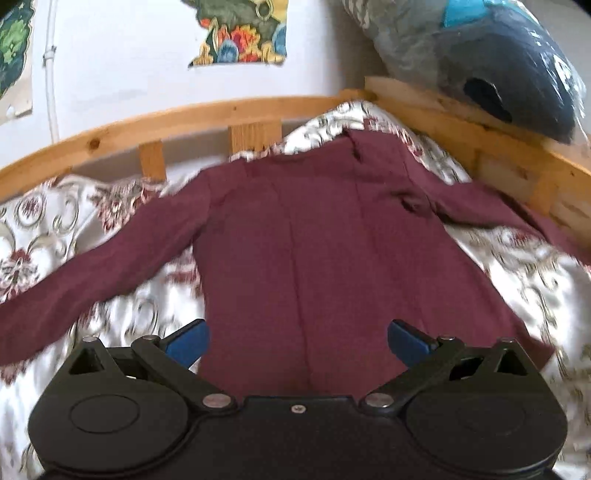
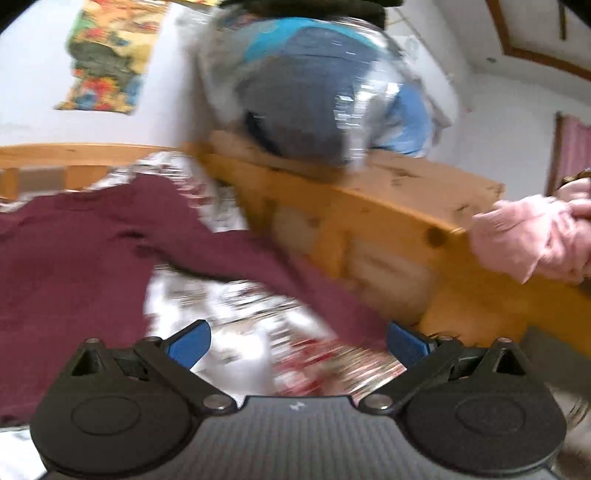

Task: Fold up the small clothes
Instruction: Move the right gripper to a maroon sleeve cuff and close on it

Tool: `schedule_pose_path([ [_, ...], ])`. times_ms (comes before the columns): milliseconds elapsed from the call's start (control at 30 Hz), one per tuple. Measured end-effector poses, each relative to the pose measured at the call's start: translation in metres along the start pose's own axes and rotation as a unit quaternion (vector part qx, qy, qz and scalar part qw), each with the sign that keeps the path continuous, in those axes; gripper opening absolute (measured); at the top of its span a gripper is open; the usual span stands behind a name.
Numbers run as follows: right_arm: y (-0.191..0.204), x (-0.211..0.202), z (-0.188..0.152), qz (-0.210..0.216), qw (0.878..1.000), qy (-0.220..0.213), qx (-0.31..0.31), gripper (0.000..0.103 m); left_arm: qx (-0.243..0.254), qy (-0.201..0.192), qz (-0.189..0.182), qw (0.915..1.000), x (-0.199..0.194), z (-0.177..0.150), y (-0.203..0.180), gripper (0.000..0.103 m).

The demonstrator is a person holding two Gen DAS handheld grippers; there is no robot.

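A maroon long-sleeved top (image 1: 314, 236) lies spread flat on the patterned bedspread (image 1: 55, 229), neck toward the wall and both sleeves stretched out sideways. My left gripper (image 1: 298, 341) hovers over the hem, open, its blue pads (image 1: 192, 341) wide apart and holding nothing. In the blurred right wrist view the same top (image 2: 66, 266) fills the left side, its right sleeve (image 2: 303, 280) running down toward the wooden rail. My right gripper (image 2: 298, 341) is open over the bedspread (image 2: 251, 314) just below that sleeve, empty.
A wooden bed frame (image 1: 221, 110) runs along the white wall and down the right side (image 2: 388, 206). A plastic-wrapped bundle (image 1: 498, 62) rests on the right rail. A pink garment (image 2: 535, 236) hangs at the rail's end. Posters hang on the wall (image 1: 243, 33).
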State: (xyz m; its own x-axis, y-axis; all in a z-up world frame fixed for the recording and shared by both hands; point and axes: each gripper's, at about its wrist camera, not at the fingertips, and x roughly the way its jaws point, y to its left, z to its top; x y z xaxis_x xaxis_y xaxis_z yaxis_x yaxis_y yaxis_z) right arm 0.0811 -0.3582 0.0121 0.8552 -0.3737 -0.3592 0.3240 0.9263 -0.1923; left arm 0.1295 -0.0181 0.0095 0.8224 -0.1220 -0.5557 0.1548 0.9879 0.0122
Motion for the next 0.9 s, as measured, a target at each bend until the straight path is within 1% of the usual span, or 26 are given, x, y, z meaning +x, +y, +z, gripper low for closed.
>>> schedule_pose_path([
  [67,-0.014,0.023,0.006,-0.021,1.000,0.016,-0.016,0.103,-0.010,-0.010,-0.006,0.9999,0.011,0.005,0.001,0.102],
  [100,-0.019,0.035,0.009,-0.030,0.999,0.029,-0.026,0.103,-0.017,-0.013,-0.016,0.9996,0.017,0.006,0.003,0.102],
  [167,-0.029,0.059,0.011,-0.030,0.997,0.056,-0.037,0.103,-0.028,-0.010,-0.035,0.9989,0.030,0.007,0.005,0.102],
  [233,-0.037,0.079,0.012,-0.033,0.995,0.085,-0.042,0.103,-0.029,-0.005,-0.037,0.9989,0.041,0.005,0.006,0.102],
  [300,-0.039,0.092,0.011,-0.041,0.993,0.106,-0.039,0.103,-0.027,-0.006,-0.034,0.9990,0.050,0.002,0.006,0.102],
  [400,-0.041,0.109,0.008,-0.020,0.991,0.126,-0.034,0.103,-0.029,-0.010,-0.037,0.9988,0.055,-0.006,0.008,0.102],
  [467,-0.041,0.117,0.006,-0.014,0.990,0.138,-0.037,0.101,-0.034,-0.006,-0.041,0.9986,0.056,-0.015,0.009,0.102],
  [533,-0.041,0.127,0.006,0.002,0.987,0.154,-0.034,0.093,-0.026,0.006,-0.049,0.9985,0.058,-0.019,0.008,0.102],
  [600,-0.042,0.138,0.009,0.011,0.984,0.175,-0.024,0.083,-0.013,0.005,-0.052,0.9986,0.056,-0.023,0.006,0.102],
  [700,-0.041,0.153,0.012,0.012,0.980,0.200,-0.022,0.078,-0.005,-0.005,-0.056,0.9984,0.053,-0.025,0.004,0.102],
  [733,-0.041,0.157,0.011,0.010,0.978,0.207,-0.028,0.073,-0.004,-0.006,-0.058,0.9983,0.052,-0.025,0.005,0.102],
  [767,-0.040,0.160,0.011,0.009,0.976,0.215,-0.031,0.066,-0.005,-0.006,-0.060,0.9982,0.052,-0.026,0.005,0.102],
  [800,-0.040,0.163,0.010,0.013,0.974,0.224,-0.029,0.054,-0.009,-0.004,-0.061,0.9981,0.052,-0.026,0.006,0.102],
  [833,-0.040,0.165,0.010,0.013,0.973,0.230,-0.024,0.045,-0.013,-0.003,-0.063,0.9979,0.051,-0.026,0.006,0.102],
  [867,-0.040,0.165,0.010,0.010,0.972,0.235,-0.021,0.027,-0.017,-0.003,-0.064,0.9978,0.051,-0.026,0.008,0.102],
  [900,-0.038,0.166,0.010,0.008,0.971,0.237,-0.024,0.018,-0.021,-0.004,-0.065,0.9976,0.050,-0.026,0.009,0.102],
])
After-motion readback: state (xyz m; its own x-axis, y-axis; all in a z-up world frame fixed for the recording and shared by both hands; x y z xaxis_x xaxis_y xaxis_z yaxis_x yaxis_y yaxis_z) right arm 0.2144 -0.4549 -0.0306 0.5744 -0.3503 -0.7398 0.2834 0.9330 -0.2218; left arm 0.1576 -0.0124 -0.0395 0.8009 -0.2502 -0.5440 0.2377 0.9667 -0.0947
